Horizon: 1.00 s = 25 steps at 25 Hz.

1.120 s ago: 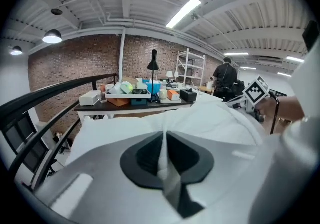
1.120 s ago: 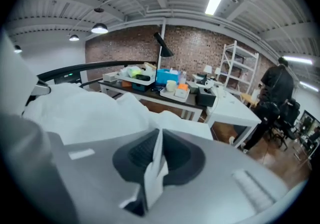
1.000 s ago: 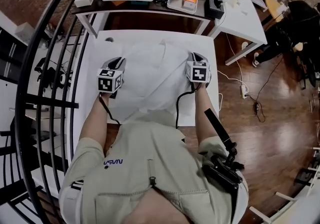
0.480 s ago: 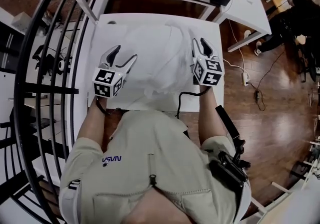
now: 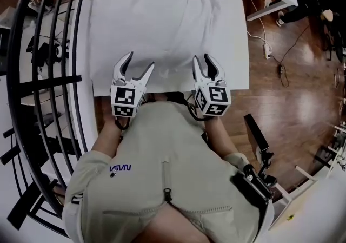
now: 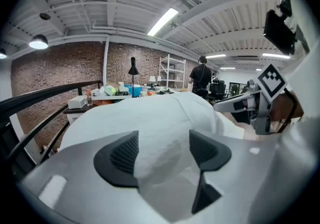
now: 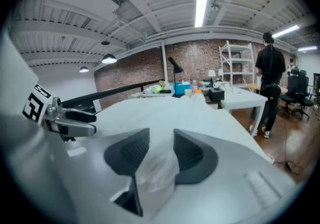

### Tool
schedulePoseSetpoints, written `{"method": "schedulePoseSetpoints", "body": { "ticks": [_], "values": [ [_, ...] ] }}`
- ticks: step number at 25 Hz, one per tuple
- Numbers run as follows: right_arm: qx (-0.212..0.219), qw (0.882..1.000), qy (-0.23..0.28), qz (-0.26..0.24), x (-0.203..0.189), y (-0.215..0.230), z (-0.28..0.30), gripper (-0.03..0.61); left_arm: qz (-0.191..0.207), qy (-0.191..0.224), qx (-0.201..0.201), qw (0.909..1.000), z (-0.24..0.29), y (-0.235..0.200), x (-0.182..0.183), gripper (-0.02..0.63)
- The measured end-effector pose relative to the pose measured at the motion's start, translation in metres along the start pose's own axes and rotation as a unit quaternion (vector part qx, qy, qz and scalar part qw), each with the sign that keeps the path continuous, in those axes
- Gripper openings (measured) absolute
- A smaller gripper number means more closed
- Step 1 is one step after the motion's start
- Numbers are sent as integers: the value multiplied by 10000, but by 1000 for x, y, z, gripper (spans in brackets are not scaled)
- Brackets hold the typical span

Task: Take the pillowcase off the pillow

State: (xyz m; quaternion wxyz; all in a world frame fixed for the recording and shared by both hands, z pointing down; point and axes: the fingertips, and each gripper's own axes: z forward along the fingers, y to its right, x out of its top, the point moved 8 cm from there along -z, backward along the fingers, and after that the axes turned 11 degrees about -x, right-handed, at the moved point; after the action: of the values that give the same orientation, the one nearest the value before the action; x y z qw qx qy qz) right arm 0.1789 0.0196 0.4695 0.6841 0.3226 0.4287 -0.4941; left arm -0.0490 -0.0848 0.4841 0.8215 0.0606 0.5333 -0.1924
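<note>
1. L claw (image 6: pixel 162 150): jaws wide apart and have just been opening. White cloth of the pillowcase (image 5: pixel 162 31) shows btwn the pads, but they don't press on it, so no grip.
2. R claw (image 7: pixel 161 150): jaws abt half apart, also just been opening. A loose crumple of the cloth sits btwn the pads, not pinched as far as I can see.
3. Where it is: pillowcase lies spread over the white table (image 5: pixel 240 69), its near edge right by both claws. Pillow isn't seen separately, white on white, so I can't tell how much is out.
4. Step in hand, my read: take a fresh hold w/ both claws, then pull the case off.
5. Doing it well:
   - Find the open end first. Grab one cloth layer only, not cloth + pillow, or the pillow just drags along.
   - Bite deep enough that the hem sits fully in the pads, since thin fabric slips.
   - One claw pins the pillow thru the cloth while the other draws the case away along the pillow's length.
   - Pull low and level, short strokes.
6. Risk: the R claw's crumple may snag when it closes, so shake it clear first.
</note>
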Motion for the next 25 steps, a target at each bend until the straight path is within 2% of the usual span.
{"method": "schedulePoseSetpoints", "body": {
  "ticks": [7,10,12,14,17,22,25],
  "values": [
    [296,9965,-783,76,-45,-24,-6,187,613,-538,211,9964,21,5,-35,330],
    [448,9932,-1065,-136,-61,-45,11,192,925,-767,438,9918,33,2,-45,264],
    [314,9926,-1083,-447,-62,-50,20,174,1103,-821,539,9890,35,3,-43,189],
    [119,9927,-938,-744,-54,-49,20,12,1194,-730,600,9883,32,5,-36,102],
    [-66,9937,-675,-887,-42,-41,14,6,1120,-442,685,9904,22,1,-21,49],
    [-576,9925,-94,-1077,-14,-15,-4,5,1009,57,771,9919,3,-23,31,34],
    [-1048,9879,135,-1130,3,12,-14,5,743,337,907,9925,-7,-42,53,32]
  ]
}}
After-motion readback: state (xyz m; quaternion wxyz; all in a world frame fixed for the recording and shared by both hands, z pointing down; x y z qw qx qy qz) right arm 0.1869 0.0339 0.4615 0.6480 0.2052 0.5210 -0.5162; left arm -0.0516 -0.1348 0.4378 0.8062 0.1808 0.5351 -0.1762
